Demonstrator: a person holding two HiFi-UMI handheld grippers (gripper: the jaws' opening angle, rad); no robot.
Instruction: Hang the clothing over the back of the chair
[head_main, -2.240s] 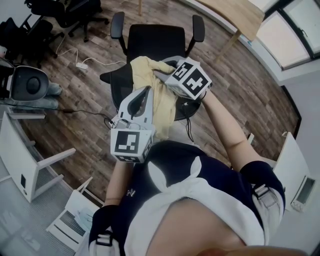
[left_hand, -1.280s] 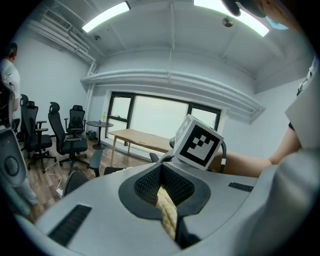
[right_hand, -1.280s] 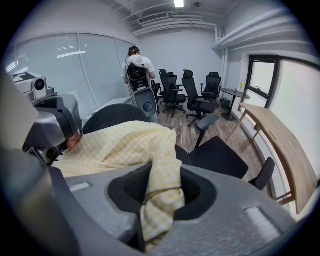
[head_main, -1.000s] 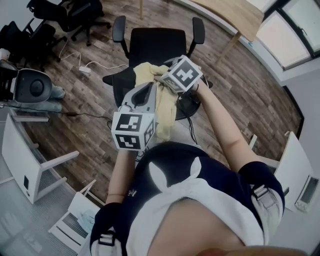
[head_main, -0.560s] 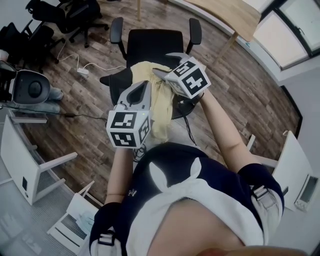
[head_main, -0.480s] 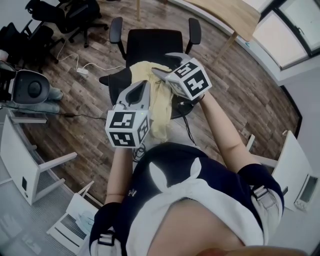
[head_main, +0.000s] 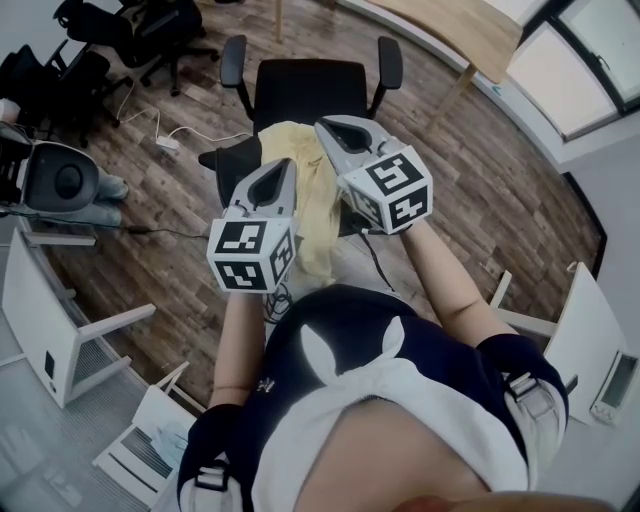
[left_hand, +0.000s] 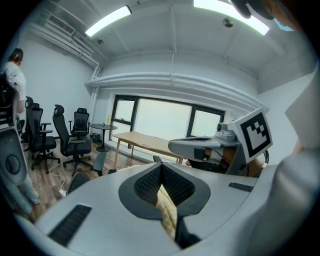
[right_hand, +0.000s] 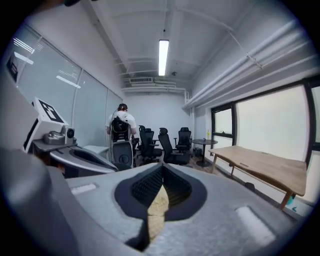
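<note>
A pale yellow garment (head_main: 312, 205) hangs between my two grippers, above the seat of a black office chair (head_main: 310, 85) whose backrest faces away from me. My left gripper (head_main: 284, 166) is shut on the garment's left part; yellow cloth (left_hand: 167, 212) is pinched between its pads. My right gripper (head_main: 323, 126) is raised beside it and shut on another fold, with cloth (right_hand: 157, 207) showing between its pads. In the left gripper view the right gripper's marker cube (left_hand: 255, 134) sits at the right.
A wooden table (head_main: 470, 35) stands at the back right. More black office chairs (head_main: 130, 25) are at the back left. A cable with a power strip (head_main: 163, 137) lies on the wood floor left of the chair. A white frame (head_main: 45, 320) stands at the left.
My right gripper stood open beside the garment half a second ago; it has now closed on the cloth and risen. The left gripper has kept its hold and place.
</note>
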